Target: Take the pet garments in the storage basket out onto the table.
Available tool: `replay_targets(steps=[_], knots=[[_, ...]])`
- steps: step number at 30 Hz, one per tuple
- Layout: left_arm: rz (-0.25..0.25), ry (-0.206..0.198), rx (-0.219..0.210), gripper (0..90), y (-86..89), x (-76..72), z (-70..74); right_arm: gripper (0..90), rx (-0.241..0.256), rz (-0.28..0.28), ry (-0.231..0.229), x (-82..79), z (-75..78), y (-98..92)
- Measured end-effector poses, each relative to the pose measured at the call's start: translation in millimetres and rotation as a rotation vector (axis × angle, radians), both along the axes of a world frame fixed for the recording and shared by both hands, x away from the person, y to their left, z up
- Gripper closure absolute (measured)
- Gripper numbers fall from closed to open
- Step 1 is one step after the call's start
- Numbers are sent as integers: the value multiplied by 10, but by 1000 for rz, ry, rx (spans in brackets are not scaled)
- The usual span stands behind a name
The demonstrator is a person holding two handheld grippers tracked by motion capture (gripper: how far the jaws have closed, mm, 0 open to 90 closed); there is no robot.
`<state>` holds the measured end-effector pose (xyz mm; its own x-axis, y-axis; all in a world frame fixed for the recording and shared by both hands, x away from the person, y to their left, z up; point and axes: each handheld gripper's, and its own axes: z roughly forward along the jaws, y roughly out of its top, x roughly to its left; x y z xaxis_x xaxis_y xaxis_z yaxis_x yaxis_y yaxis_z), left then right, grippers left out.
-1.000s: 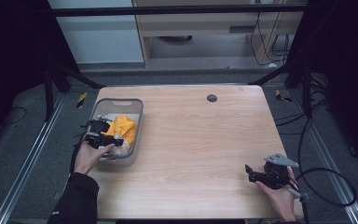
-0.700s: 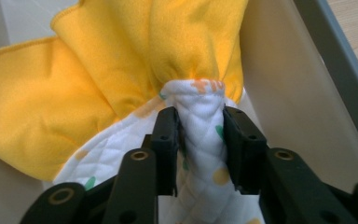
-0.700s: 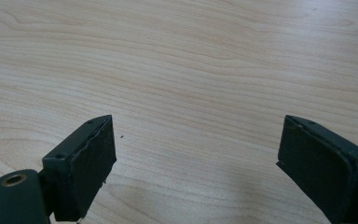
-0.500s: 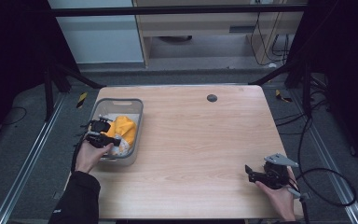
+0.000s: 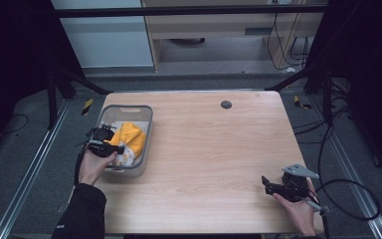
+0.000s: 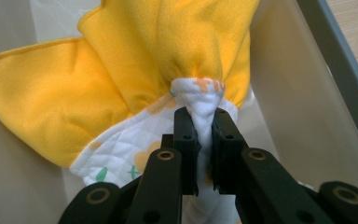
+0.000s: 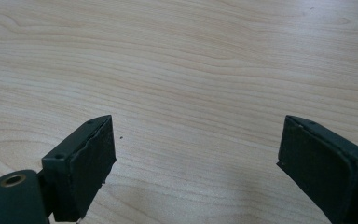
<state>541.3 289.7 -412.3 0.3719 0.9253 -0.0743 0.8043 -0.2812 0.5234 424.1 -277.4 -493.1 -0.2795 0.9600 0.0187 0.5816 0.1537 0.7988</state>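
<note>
A grey plastic bin (image 5: 147,128) stands at the table's left edge, holding a yellow cloth (image 5: 130,136) and a white quilted cloth with orange flower print (image 6: 116,151). My left gripper (image 5: 115,148) reaches into the bin from its left side. Its jaws are shut on a pinched fold of the white cloth, and the yellow cloth (image 6: 135,60) bunches just beyond the left gripper (image 6: 204,119). Near the table's front right corner my right gripper (image 5: 266,182) stands open just above bare wood. Nothing lies between the jaws of the right gripper (image 7: 196,154).
The wooden table (image 5: 214,149) has a small dark round cap (image 5: 226,104) near its far edge. The bin's pale inner wall (image 6: 307,93) rises close on the right of the left gripper. A cable (image 5: 348,199) trails off the right gripper past the table's edge.
The left gripper has shifted slightly inside the bin, with the cloth pinched in it. The right gripper has not moved.
</note>
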Motion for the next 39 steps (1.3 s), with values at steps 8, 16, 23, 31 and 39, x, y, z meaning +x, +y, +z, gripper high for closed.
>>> replay_targets(steps=[8,16,23,31,39], knots=[[-6,-50,-9,835,35,-81,198,108,-1,-2,-3,0,1,-10],[-18,-98,-16,837,30,-153,415,108,0,-1,-8,0,0,-11],[-29,-136,-21,836,8,-215,603,109,0,-2,-13,1,-1,-11],[-45,-166,-16,836,-3,-292,742,110,3,0,-17,-3,4,-12],[-95,-197,-8,836,-81,-415,908,111,3,2,-27,-6,8,-12]])
